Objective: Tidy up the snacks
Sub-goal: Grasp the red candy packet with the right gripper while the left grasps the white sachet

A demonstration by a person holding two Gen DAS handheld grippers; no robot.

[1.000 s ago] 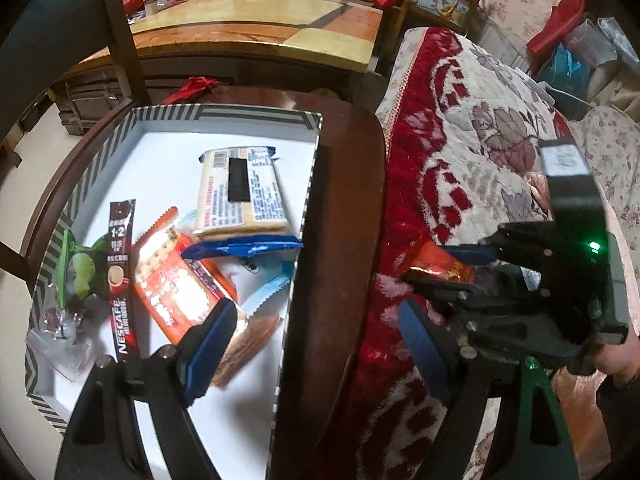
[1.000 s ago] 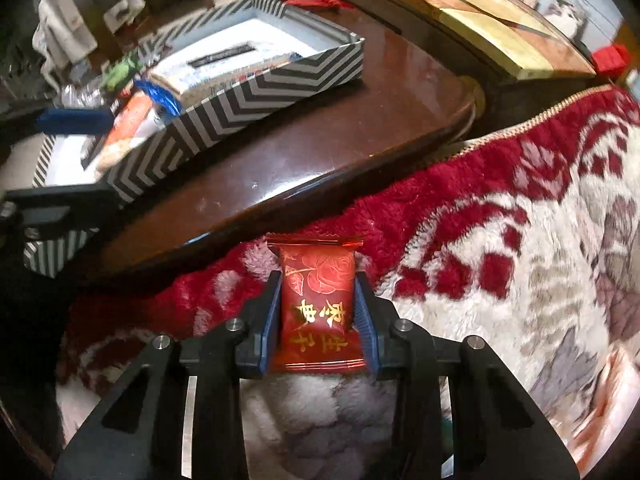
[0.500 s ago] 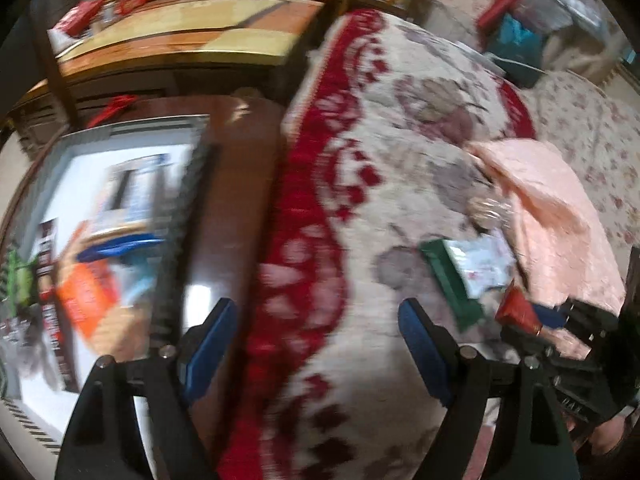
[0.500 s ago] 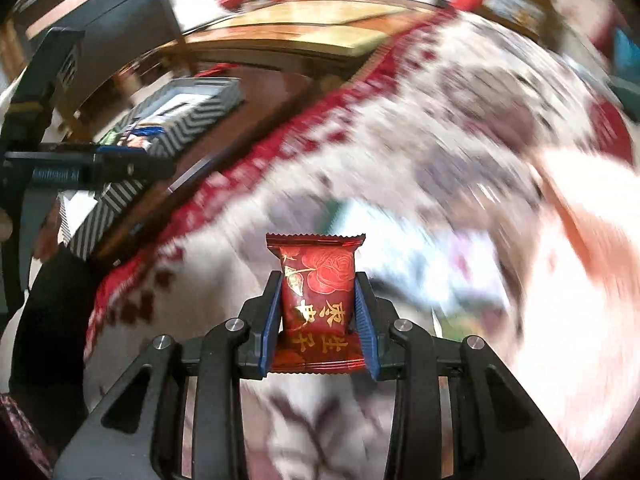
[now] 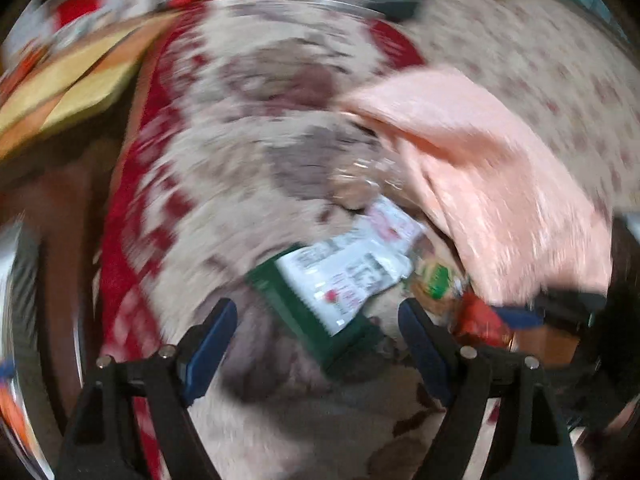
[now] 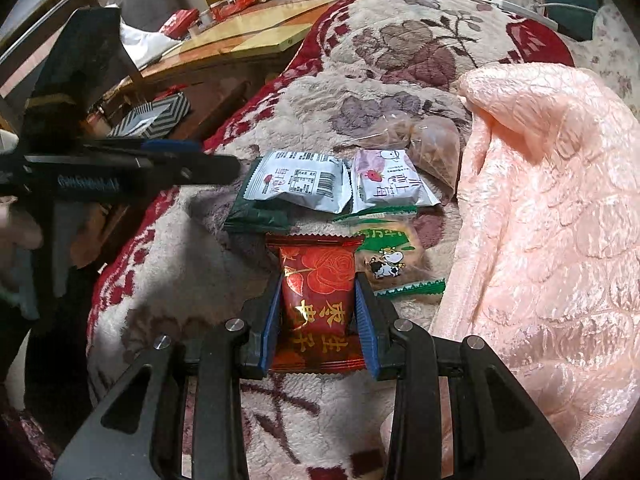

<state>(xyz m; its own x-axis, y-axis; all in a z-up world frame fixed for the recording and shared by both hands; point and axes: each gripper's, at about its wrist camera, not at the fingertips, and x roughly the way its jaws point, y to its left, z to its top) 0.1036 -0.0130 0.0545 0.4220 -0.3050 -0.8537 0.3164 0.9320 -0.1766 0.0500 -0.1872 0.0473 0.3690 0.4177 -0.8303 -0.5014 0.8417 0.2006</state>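
My right gripper is shut on a red packet with a gold rose and holds it just above the blanket. Beyond it lies a pile of snacks: a white packet, a strawberry packet, a dark green packet underneath, a cow-print biscuit packet and a clear bag. In the blurred left wrist view, my left gripper stands open over the green packet and white packet, nothing between its fingers. It reaches in from the left edge of the right wrist view, left gripper.
A plush red and beige floral blanket covers the surface. A pink quilted cloth is heaped to the right of the snacks. The zigzag-striped box sits far left on a dark table, with a wooden table behind.
Both grippers swung away from the striped box and dark round table, across the blanket to the snack pile. The red packet stayed in the right gripper. The left gripper stayed open.
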